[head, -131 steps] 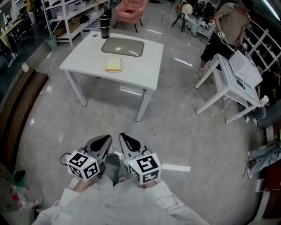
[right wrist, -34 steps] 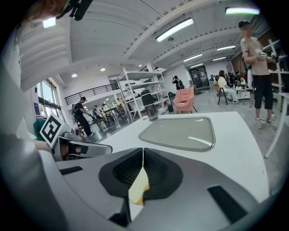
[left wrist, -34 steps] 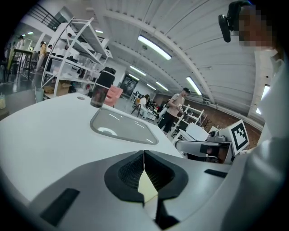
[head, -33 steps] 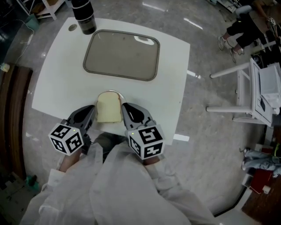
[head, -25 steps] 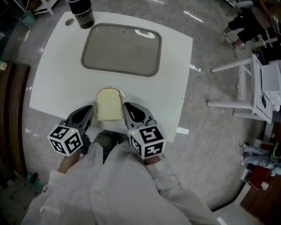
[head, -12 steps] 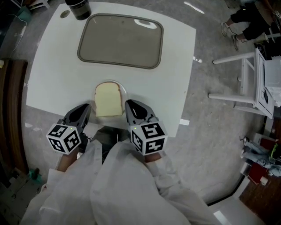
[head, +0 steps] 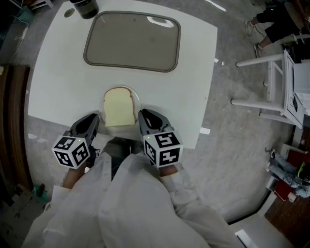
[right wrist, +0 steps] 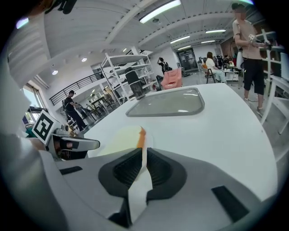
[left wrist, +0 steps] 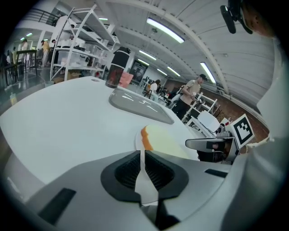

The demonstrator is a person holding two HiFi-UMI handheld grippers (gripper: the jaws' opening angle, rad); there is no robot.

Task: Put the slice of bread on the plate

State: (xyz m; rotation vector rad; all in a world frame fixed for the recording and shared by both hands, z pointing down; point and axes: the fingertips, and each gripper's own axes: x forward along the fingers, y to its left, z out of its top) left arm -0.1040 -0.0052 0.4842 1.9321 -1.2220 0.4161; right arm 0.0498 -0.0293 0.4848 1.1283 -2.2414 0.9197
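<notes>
A pale slice of bread (head: 119, 107) with an orange-brown crust lies flat on a small white plate (head: 137, 98) at the near edge of the white table (head: 58, 72). My left gripper (head: 93, 121) hovers just left of the plate, its jaws shut with nothing between them. On the plate's right my right gripper (head: 145, 117) is likewise shut and empty. The left gripper view shows the bread (left wrist: 167, 140) ahead and to the right of the left gripper (left wrist: 141, 155). In the right gripper view the bread (right wrist: 122, 136) lies ahead-left of the right gripper (right wrist: 143, 155).
A grey rectangular tray (head: 131, 41) lies at the table's far side, with a dark cup (head: 83, 7) at its far left corner. A white frame table (head: 286, 63) stands on the floor at right. People stand far behind in both gripper views.
I have walked up to the table since the earliest frame. Over the last second both grippers stay shut beside the plate; the view has only drifted slightly.
</notes>
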